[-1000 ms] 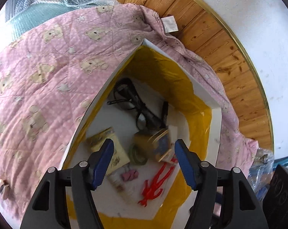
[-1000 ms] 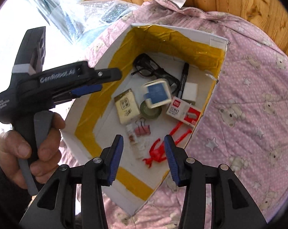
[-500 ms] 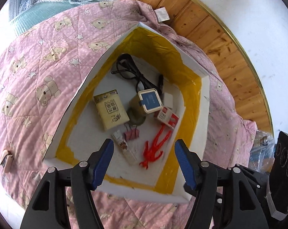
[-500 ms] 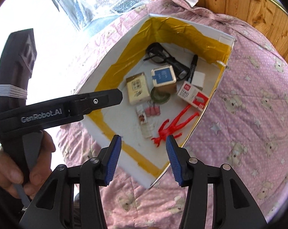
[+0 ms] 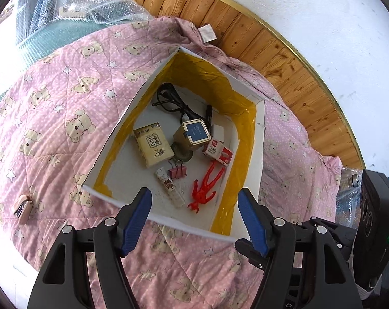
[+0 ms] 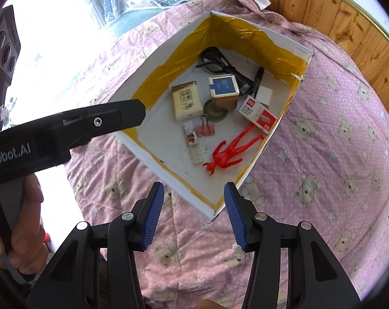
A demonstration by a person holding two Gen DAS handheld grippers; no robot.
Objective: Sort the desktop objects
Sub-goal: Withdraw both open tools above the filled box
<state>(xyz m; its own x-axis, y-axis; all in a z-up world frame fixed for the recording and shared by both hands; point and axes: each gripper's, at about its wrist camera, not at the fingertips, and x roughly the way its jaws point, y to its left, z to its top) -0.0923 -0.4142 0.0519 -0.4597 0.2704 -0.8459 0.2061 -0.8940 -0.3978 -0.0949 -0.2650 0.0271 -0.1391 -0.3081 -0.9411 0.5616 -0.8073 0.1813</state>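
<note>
Left gripper (image 5: 194, 219), marked "nRobot.AI", and right gripper (image 6: 193, 216) hover over the pink bear quilt (image 6: 336, 154), fingers apart, empty. The yellow-taped white box (image 6: 153, 59) holds tissue pack (image 6: 186, 100), blue-lidded tin (image 6: 224, 88), staple box (image 6: 257, 113), red figure (image 6: 229, 152).

Pink bear-and-star quilt (image 5: 65, 118), white box (image 5: 256, 164) lined yellow, red figure (image 5: 206, 188), blue-lidded gold tin (image 5: 193, 135).
</note>
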